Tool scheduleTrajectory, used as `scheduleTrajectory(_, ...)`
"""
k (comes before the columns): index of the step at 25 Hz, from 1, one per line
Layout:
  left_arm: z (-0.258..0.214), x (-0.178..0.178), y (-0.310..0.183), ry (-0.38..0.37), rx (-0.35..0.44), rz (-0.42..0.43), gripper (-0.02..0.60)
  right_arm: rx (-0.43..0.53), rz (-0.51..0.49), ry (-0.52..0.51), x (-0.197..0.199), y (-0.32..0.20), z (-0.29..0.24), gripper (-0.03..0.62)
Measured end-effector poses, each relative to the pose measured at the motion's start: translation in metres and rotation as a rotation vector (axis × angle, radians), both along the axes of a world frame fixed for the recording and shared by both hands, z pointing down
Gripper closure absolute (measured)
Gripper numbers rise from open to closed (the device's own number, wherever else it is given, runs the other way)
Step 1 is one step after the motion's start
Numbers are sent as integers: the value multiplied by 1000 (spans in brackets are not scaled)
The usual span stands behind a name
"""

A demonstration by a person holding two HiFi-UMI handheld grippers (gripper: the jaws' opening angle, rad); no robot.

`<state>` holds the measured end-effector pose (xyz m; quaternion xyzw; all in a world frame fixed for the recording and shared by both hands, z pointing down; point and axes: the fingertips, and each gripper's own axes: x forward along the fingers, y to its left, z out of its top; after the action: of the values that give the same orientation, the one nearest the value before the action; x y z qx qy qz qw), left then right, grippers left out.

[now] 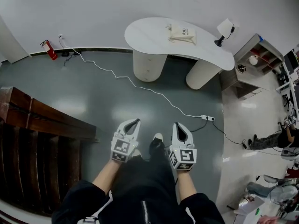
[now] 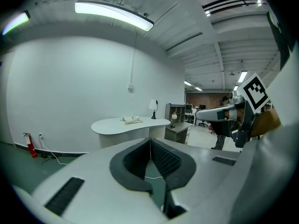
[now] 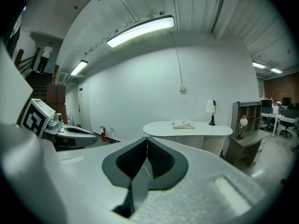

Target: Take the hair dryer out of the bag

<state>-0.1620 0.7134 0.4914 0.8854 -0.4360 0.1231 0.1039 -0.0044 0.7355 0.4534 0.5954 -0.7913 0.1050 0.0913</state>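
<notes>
At twelve o'clock from the person, well across the floor, stands the counter (image 1: 149, 31). The bag (image 1: 181, 33) lies on its top toward one o'clock, with a lamp (image 1: 225, 29) further round at two.

Hair dryer not visible; presumably inside the bag. The bag lies slumped and is too small from here to tell how it opens.

Left hand-held gripper (image 1: 134, 122) and right hand-held gripper (image 1: 179, 126) are held side by side, both pointing at the counter. Each has its jaws pressed together on nothing. Reads as a carrying posture: nothing is within reach, so no cause to spread them.

Task not begun, by my judgement; the approach comes first.

Cord (image 1: 138, 86) snakes over the floor between person and counter, a likely trip risk. The person's feet are mostly hidden behind arms and grippers.
</notes>
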Motion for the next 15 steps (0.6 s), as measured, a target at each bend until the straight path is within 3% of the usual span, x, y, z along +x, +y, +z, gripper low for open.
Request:
scheduleTrajectory(10, 1, 17, -2, -26, -5, 60, 569, -9, 18, -2, 14, -4, 1, 589)
scheduleTrajectory(15, 5, 21, -8, -27, -10, 48, 569, -7, 13, -16, 18, -8, 2, 589)
